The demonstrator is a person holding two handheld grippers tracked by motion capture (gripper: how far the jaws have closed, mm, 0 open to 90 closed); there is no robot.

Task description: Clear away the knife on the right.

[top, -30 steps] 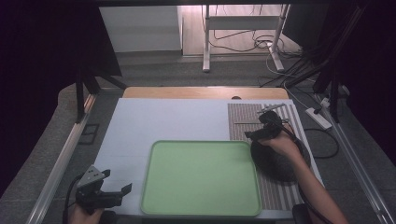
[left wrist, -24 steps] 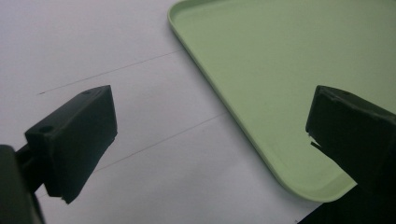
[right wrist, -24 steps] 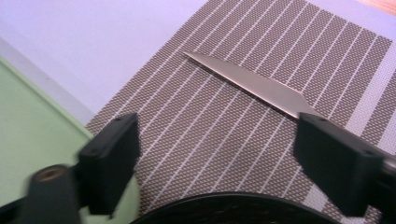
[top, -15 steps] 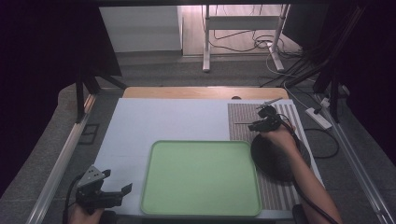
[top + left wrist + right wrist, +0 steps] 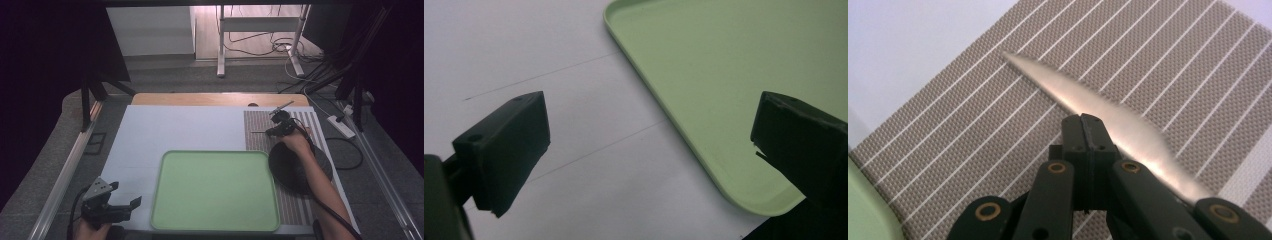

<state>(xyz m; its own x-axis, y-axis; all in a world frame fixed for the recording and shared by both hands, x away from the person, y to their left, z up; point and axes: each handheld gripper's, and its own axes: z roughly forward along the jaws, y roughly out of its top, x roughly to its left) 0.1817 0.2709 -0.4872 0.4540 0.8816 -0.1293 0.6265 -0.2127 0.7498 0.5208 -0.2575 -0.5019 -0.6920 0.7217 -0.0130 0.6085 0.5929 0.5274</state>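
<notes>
A serrated knife [image 5: 1108, 117] lies across the striped placemat [image 5: 260, 135] at the counter's [image 5: 175, 130] two o'clock, its blade clamped between the right gripper [image 5: 1087, 125] jaws, which have just been closing and now stand pressed together on it. At eight o'clock the left gripper [image 5: 125, 206] (jaws spread wide, nothing between them) hovers beside the green tray's [image 5: 215, 190] near corner. A dark round plate [image 5: 287, 170] sits under the right forearm.

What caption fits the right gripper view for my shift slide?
Right tool shut on a serrated metal knife above the striped woven placemat.
</notes>
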